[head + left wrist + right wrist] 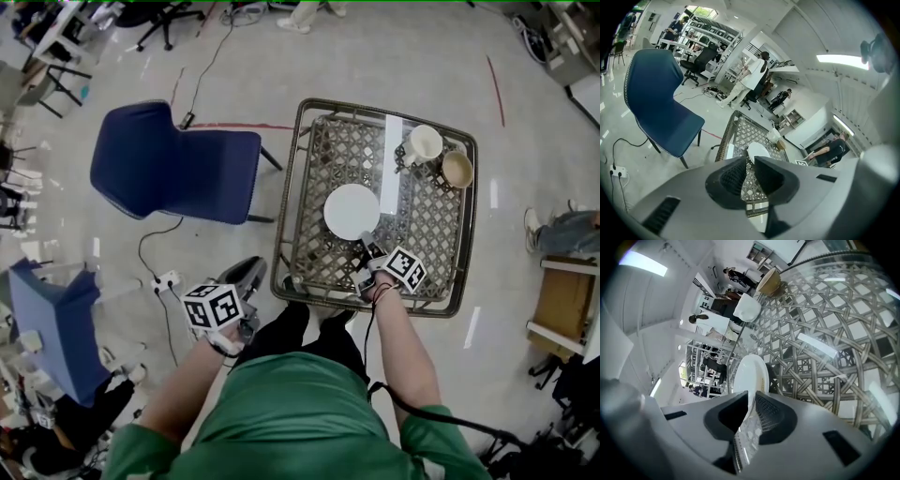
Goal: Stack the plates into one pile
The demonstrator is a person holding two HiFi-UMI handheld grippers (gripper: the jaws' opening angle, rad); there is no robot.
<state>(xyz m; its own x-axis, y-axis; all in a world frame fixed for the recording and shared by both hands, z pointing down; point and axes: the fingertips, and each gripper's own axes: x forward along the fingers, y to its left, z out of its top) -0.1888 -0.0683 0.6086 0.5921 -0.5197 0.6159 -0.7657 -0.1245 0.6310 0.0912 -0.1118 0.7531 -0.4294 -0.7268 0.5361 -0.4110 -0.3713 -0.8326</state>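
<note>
A white plate (352, 211) lies flat in the middle of the glass-topped wicker table (286, 234). My right gripper (367, 246) reaches in from the near side and is shut on the plate's near rim. In the right gripper view the plate (750, 373) runs edge-on into the narrow gap of the right gripper (752, 399). My left gripper (255, 265) hangs off the table's near left corner, above the floor. In its own view the left gripper (750, 161) shows a slim gap with nothing in it, and the plate (758, 151) lies beyond.
A white cup (424, 143) and a tan cup (457, 169) stand at the table's far right corner. A blue chair (173, 164) stands left of the table, another blue chair (52, 319) further left. A power strip (167, 279) and cables lie on the floor.
</note>
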